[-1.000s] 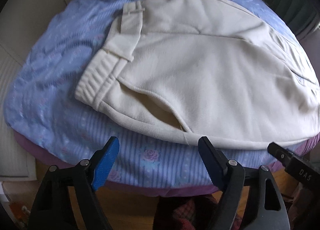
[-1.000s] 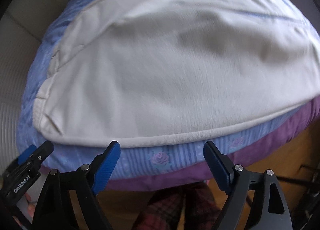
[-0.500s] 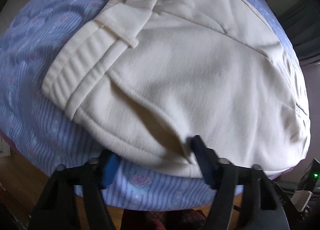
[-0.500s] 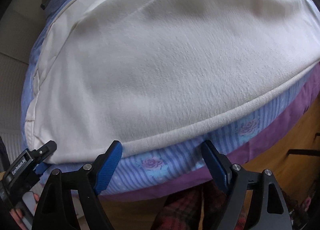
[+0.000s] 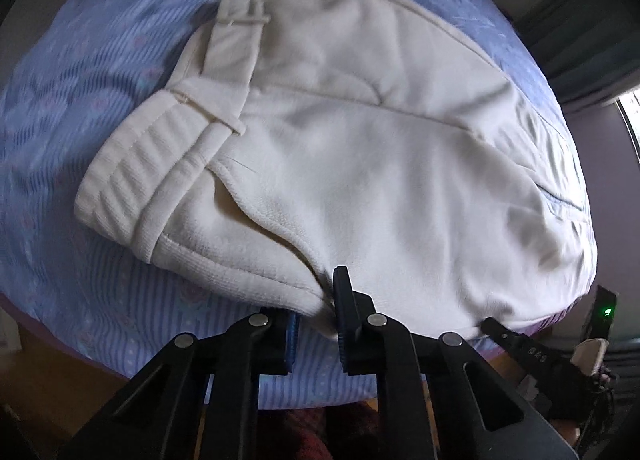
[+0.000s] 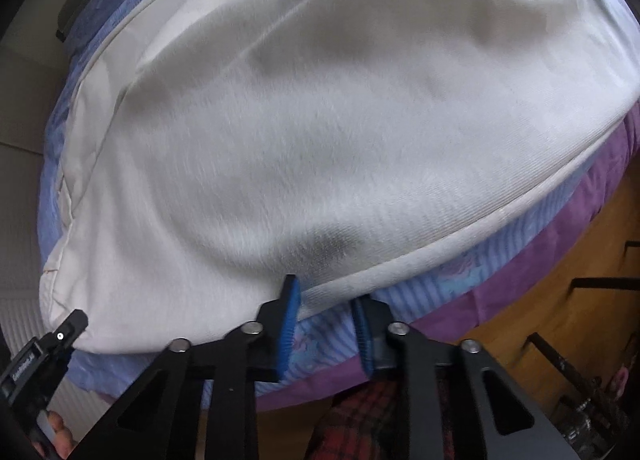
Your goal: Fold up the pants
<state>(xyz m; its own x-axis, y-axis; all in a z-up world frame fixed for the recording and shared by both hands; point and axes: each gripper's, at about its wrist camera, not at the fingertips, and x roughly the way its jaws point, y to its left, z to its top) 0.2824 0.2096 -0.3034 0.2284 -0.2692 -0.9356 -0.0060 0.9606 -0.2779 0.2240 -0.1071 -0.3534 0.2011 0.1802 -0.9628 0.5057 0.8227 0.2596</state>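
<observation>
Cream knitted pants [image 5: 360, 164] lie flat on the blue striped floral bedspread [image 5: 80, 108]. Both claws have just been closing: left gripper [image 5: 316, 312] pinches the near hem; right gripper [image 6: 326, 320] apparently likewise, though blurred. Lifting for the fold seems imminent.

The pants [image 5: 360, 148] are lying flat on the bedspread [image 5: 80, 80], the waistband [image 5: 132, 180] pointing left in the left wrist view. The left gripper [image 5: 316, 316] is sitting at the near hem, just right of the pocket opening [image 5: 256, 216]. The right gripper [image 6: 326, 320] is sitting at the near edge further along, the bedspread lying beneath it.
</observation>
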